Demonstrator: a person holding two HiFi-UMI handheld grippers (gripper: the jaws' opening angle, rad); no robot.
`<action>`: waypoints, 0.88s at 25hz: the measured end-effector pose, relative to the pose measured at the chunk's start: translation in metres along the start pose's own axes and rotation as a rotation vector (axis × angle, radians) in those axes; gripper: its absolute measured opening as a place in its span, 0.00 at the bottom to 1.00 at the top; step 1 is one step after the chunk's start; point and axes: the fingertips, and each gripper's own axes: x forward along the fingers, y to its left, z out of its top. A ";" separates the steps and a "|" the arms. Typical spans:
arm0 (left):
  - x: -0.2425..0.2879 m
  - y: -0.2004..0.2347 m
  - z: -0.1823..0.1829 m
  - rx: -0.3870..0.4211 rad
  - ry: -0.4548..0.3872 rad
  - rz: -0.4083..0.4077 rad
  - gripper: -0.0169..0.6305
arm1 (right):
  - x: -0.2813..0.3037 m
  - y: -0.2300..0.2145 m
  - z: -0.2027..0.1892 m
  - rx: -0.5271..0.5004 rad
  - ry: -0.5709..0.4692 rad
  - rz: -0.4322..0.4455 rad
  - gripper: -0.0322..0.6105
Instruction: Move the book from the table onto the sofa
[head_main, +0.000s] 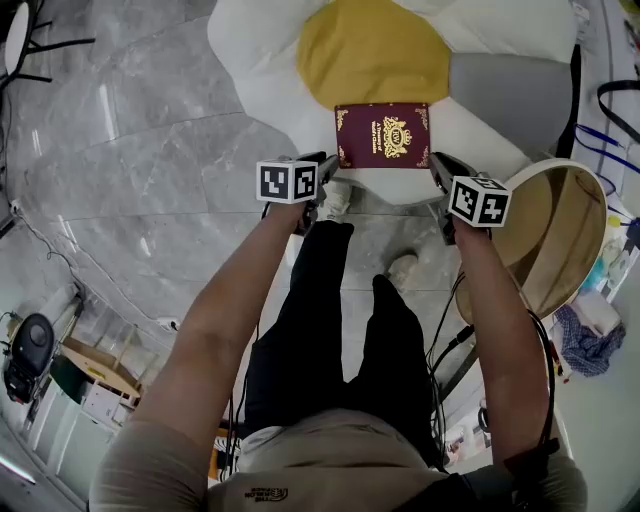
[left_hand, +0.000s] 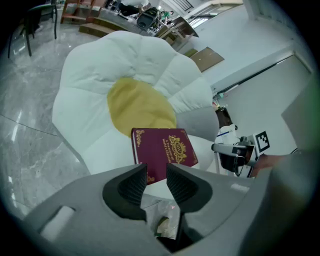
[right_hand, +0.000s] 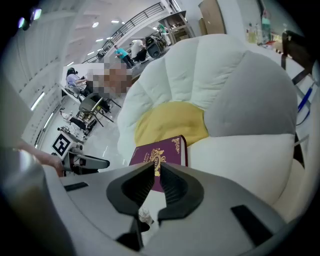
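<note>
The dark red book (head_main: 383, 135) with gold print lies flat, cover up, on the front petal of the white flower-shaped sofa (head_main: 260, 60), just below its yellow centre (head_main: 370, 50). My left gripper (head_main: 322, 183) hovers at the book's near left corner, apart from it. Its jaws stand open and empty, as the left gripper view shows (left_hand: 156, 177), with the book (left_hand: 165, 150) beyond them. My right gripper (head_main: 442, 175) is off the book's near right corner. Its jaws (right_hand: 156, 175) show a narrow gap with nothing in it, the book (right_hand: 160, 150) ahead.
A round wooden table (head_main: 560, 230) stands at the right beside the sofa, with cloths and small items past it. A grey cushion (head_main: 510, 95) forms the sofa's right side. The person's legs and shoes are below the sofa's front edge. Grey marble floor (head_main: 130, 180) spreads left.
</note>
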 end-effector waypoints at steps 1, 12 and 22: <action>-0.006 -0.011 -0.003 0.002 -0.012 -0.007 0.21 | -0.009 0.004 -0.003 -0.012 0.001 0.009 0.12; -0.092 -0.158 -0.060 0.070 -0.084 -0.104 0.10 | -0.146 0.044 -0.038 -0.101 -0.039 0.086 0.08; -0.192 -0.342 -0.104 0.301 -0.127 -0.268 0.04 | -0.308 0.092 -0.088 -0.230 -0.098 0.188 0.07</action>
